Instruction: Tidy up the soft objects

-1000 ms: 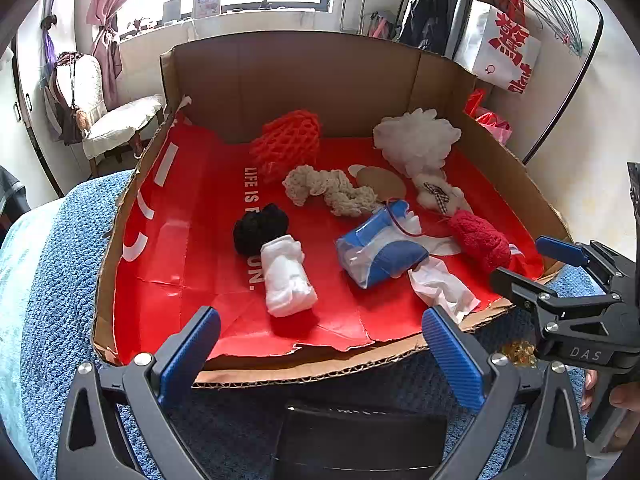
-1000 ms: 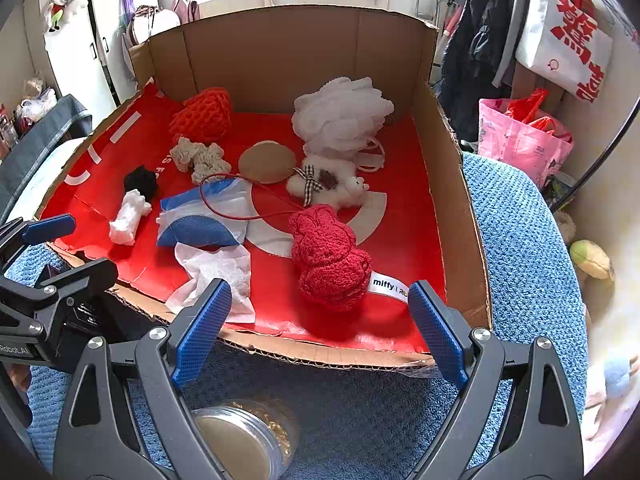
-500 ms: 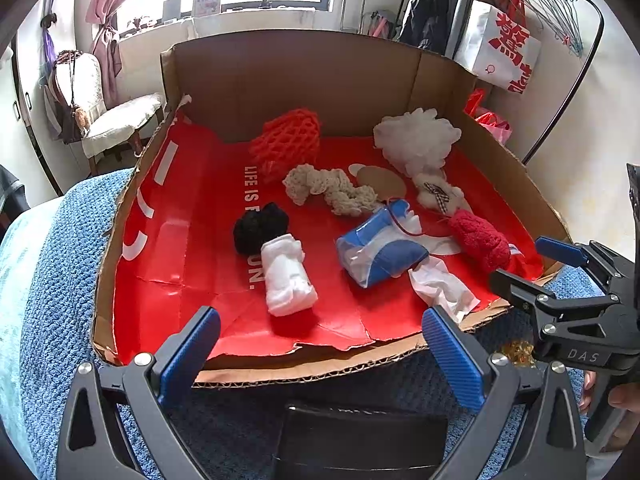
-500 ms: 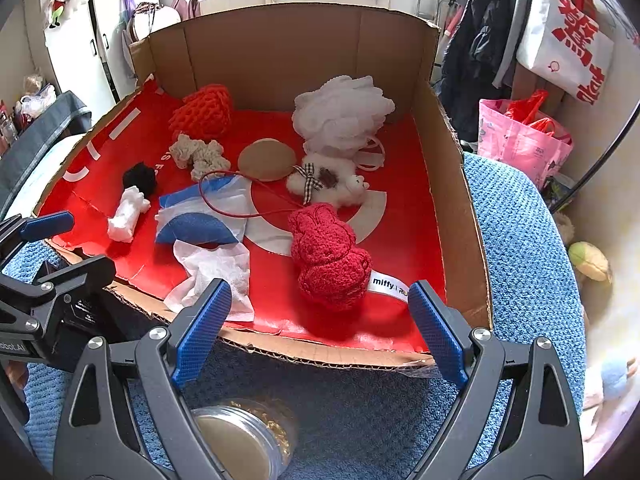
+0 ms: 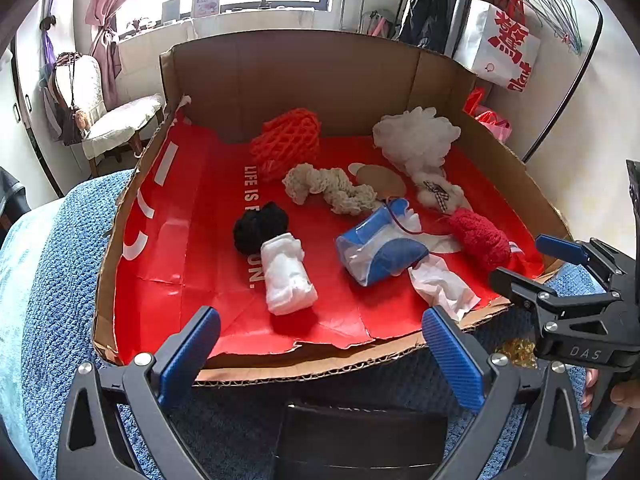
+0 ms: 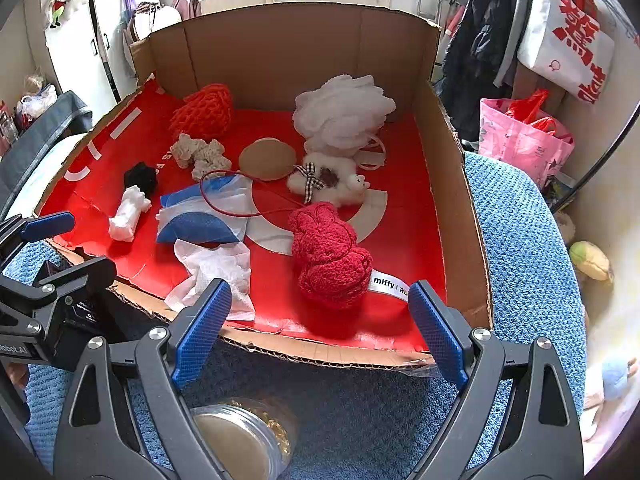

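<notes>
Both tools stand idle at the near edge of the cardboard tray (image 5: 280,80): the left gripper (image 5: 320,356) has its jaws spread wide with nothing between them, and the right gripper (image 6: 316,330) is likewise spread and empty, each hovering short of the tray's torn front lip. Nearest the right gripper lie the white tissue (image 6: 212,272) and the red knitted plush (image 6: 328,256); nearest the left gripper lie the white rolled cloth (image 5: 286,272) and, touching its far end, the black ball of fabric (image 5: 260,226). Risk, as judged: a thin red cord (image 6: 240,208) runs from the plush across the blue-and-clear pouch (image 6: 200,220), so lifting either could drag the other along. The tissue overhangs the front lip and could be pushed off the tray or torn by a low approach. The rolled cloth and black ball sit in contact, so a wide bite could take both. The red liner (image 5: 180,240) is creased and ragged at the near edge and may be snagged by a jaw tip. A lidded jar (image 6: 240,440) directly below the right gripper could be knocked. The two tools sit close side by side; crossing reaches could collide.
</notes>
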Action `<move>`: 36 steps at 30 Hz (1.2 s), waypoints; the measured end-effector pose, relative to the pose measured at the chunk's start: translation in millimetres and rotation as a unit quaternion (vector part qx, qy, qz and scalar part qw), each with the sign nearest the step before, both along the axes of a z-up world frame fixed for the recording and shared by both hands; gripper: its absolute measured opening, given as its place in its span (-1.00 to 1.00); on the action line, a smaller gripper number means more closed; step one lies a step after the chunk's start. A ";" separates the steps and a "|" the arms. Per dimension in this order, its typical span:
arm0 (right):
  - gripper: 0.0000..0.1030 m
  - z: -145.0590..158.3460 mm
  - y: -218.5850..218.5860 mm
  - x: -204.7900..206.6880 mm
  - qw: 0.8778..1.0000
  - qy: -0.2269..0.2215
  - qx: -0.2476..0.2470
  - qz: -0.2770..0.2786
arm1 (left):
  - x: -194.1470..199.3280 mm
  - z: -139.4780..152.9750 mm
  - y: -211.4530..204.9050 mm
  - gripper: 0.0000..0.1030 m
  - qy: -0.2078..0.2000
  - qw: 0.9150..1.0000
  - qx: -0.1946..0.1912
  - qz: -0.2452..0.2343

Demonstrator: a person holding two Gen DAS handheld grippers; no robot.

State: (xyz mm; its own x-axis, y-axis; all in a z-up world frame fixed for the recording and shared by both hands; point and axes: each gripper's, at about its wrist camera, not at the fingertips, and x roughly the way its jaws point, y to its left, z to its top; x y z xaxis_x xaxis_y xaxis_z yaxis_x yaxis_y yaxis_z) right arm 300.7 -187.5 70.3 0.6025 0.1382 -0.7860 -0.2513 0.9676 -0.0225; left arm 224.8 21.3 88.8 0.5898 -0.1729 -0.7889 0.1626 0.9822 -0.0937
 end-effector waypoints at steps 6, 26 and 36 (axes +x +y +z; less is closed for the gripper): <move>0.76 -0.3 0.9 0.2 1.000 0.000 -0.002 0.001 | 0.0 0.0 -0.4 0.99 0.000 1.000 0.000 0.000; 0.77 0.3 0.1 0.4 1.000 0.002 0.002 0.002 | 0.7 0.0 -0.5 0.99 0.001 1.000 0.001 0.000; 0.77 18.5 -4.4 -13.2 1.000 -0.014 0.012 0.003 | -10.2 16.4 0.9 0.99 -0.012 1.000 0.000 0.006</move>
State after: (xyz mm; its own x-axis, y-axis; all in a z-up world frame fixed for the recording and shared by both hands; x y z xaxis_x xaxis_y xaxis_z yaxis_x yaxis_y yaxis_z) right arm 287.4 -191.9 88.9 0.6236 0.1607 -0.7650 -0.2566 0.9665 -0.0062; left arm 214.6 22.2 105.3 0.6107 -0.1660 -0.7742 0.1534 0.9841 -0.0900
